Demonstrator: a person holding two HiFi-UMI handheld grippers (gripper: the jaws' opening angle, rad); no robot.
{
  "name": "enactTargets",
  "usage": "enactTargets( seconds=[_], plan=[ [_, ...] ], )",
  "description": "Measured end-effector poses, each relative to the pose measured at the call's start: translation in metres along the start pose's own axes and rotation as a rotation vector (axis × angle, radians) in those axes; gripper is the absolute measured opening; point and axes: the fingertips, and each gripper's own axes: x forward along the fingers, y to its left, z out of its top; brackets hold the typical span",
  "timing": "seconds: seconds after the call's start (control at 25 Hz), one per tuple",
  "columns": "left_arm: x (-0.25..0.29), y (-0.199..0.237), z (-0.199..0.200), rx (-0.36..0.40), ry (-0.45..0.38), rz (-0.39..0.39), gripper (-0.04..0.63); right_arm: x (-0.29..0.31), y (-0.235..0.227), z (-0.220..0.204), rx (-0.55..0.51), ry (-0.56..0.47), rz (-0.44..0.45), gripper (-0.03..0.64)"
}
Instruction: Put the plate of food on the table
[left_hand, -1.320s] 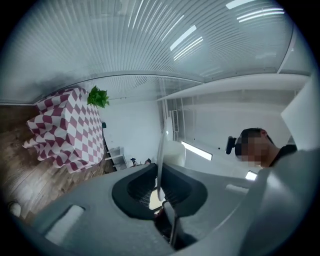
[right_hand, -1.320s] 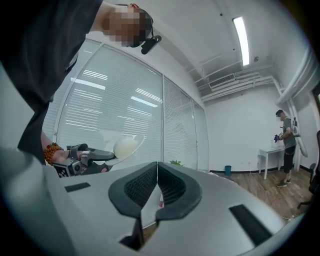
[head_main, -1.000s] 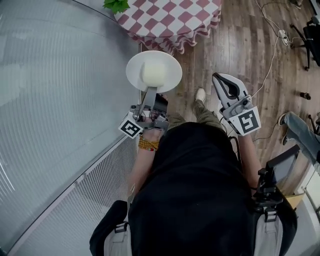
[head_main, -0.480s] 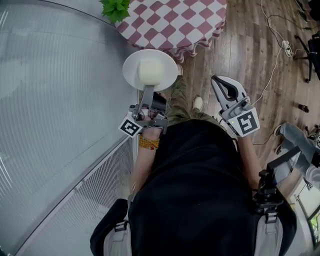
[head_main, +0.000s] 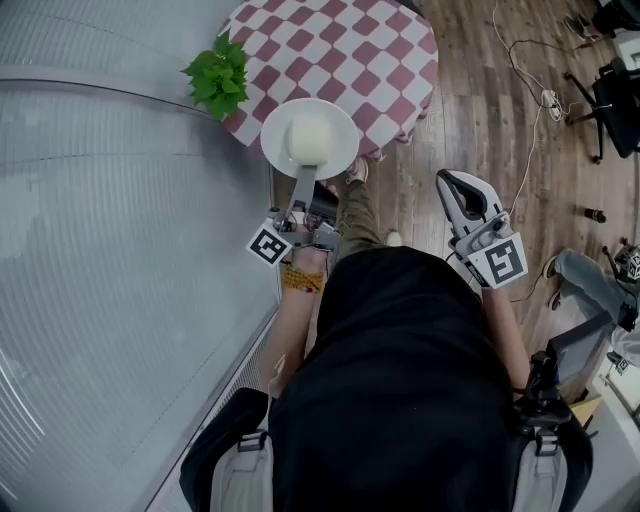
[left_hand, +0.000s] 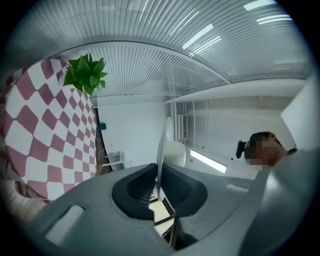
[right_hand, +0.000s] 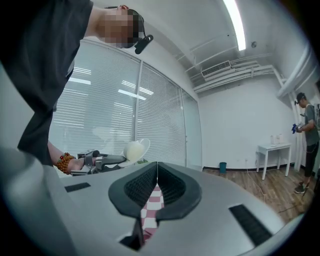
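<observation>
The wood floor (head_main: 480, 130) fills the right side, with open boards between the table's right edge and the cables (head_main: 530, 80). The round table (head_main: 340, 60) in its red-and-white checked cloth sits nearer than a second ago, when only its near edge showed. The white plate (head_main: 340, 150) hung over the floor short of that edge then; now it overlaps the table's near-left edge. I cannot tell whether it touches the cloth. From the plate to the far and right edges the cloth lies open. The potted plant (head_main: 218, 75) stands at the left edge, just beside the plate.

The left gripper (head_main: 305, 175) pinches the plate's near rim with its fingers, and its own view shows the rim (left_hand: 160, 150) edge-on between them. The right gripper (head_main: 452, 180) hangs over the floor as before, fingers (right_hand: 172, 187) pressed together on nothing. The food (head_main: 311, 137), a pale mound, sits mid-plate.
</observation>
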Motion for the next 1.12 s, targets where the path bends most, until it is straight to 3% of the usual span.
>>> enactTargets(
  seconds=[0.24,0.6,0.8,0.92,1.12],
  plan=[
    [0.075,0.050,0.039,-0.058,0.046,-0.029,0.031,0.036,-0.029,0.001,-0.001,0.072,-0.087,0.012],
    [0.187,0.162,0.079,-0.166,0.071,0.095,0.031,0.064,-0.076,0.005,0.026,0.114,-0.230,0.012],
    [0.244,0.238,0.090,-0.179,0.112,0.139,0.031,0.068,-0.089,0.000,0.059,0.144,-0.329,0.012],
    [0.268,0.283,0.080,-0.262,0.106,0.249,0.031,0.062,-0.095,-0.003,0.090,0.161,-0.405,0.012],
    [0.279,0.362,0.072,-0.301,0.123,0.424,0.031,0.063,-0.095,-0.011,0.136,0.186,-0.483,0.012]
  ],
)
